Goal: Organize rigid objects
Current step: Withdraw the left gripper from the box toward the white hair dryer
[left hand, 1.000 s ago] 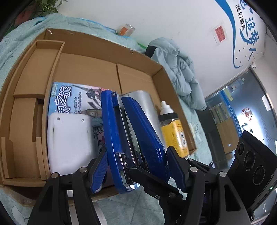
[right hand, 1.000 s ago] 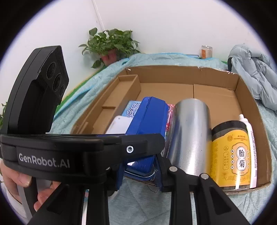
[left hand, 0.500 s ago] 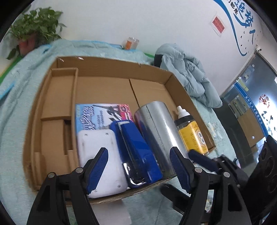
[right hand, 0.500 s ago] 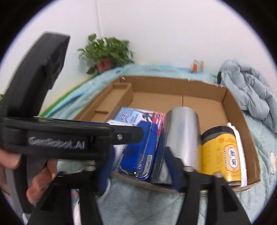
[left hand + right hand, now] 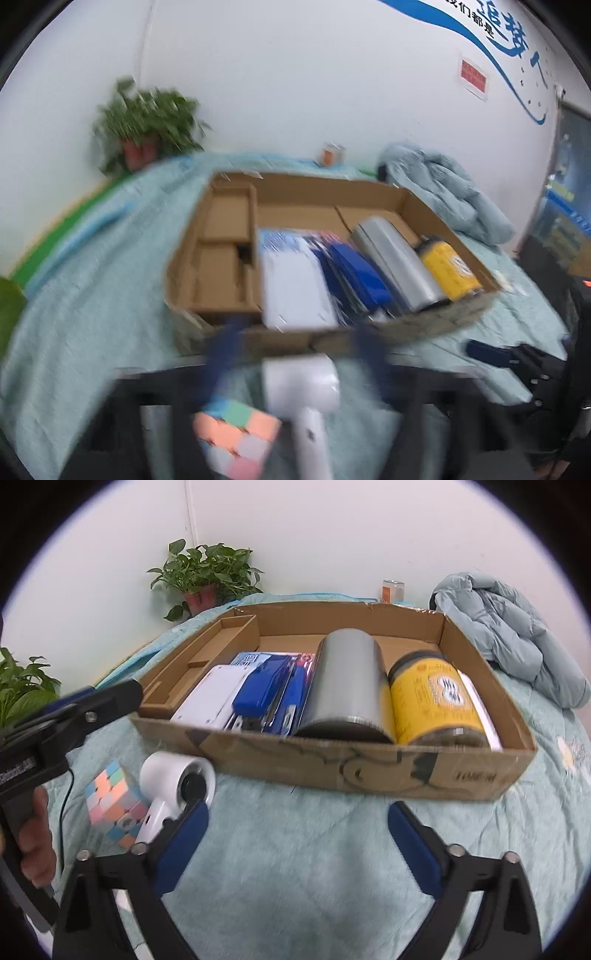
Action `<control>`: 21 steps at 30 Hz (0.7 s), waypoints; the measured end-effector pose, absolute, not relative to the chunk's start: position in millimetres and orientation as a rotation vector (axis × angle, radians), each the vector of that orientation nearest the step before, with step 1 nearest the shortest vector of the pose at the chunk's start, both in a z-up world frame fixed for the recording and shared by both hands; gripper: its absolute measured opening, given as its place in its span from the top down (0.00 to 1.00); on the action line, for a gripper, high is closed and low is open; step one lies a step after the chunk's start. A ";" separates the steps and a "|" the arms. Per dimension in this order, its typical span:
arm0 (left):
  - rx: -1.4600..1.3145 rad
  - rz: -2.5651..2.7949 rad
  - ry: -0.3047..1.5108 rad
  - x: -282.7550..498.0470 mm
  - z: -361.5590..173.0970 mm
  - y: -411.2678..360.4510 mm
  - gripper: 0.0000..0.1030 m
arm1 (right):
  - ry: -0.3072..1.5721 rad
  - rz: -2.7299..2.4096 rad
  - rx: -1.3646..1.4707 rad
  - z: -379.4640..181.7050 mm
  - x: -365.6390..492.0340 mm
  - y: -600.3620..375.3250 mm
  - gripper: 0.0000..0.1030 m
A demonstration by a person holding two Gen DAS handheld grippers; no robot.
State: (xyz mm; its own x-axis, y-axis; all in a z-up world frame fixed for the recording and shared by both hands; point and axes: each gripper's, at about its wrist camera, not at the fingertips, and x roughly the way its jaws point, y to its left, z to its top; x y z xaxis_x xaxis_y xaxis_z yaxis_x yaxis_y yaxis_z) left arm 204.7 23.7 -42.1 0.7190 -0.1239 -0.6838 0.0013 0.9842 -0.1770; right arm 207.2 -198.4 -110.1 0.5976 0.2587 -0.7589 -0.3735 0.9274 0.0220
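Lying ahead of right gripper (image 5: 297, 834), cardboard box (image 5: 369, 771), hairdryer (image 5: 173, 786) left

Blue Chinese brush characters, partly cut off, run along the white wall (image 5: 332, 74) above the brown cardboard box (image 5: 325, 184). Black print on that box's front wall (image 5: 474, 775) sits upside down, too blurred to read.

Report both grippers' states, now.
Left gripper: open, jaws closing, holding nothing.
Right gripper: open, jaws closing, nothing between them.
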 end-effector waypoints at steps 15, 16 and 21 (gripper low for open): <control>-0.268 -0.009 0.835 158.9 -61.7 20.4 0.02 | 0.788 0.409 -0.136 -99.7 169.9 -210.9 0.01; -0.273 -0.016 0.851 158.1 -65.1 19.7 0.06 | 0.791 0.412 -0.138 -101.5 167.9 -212.2 0.01; -0.242 -0.071 0.897 148.2 -78.1 5.1 0.18 | 0.850 0.504 -0.094 -112.2 157.1 -219.2 0.01</control>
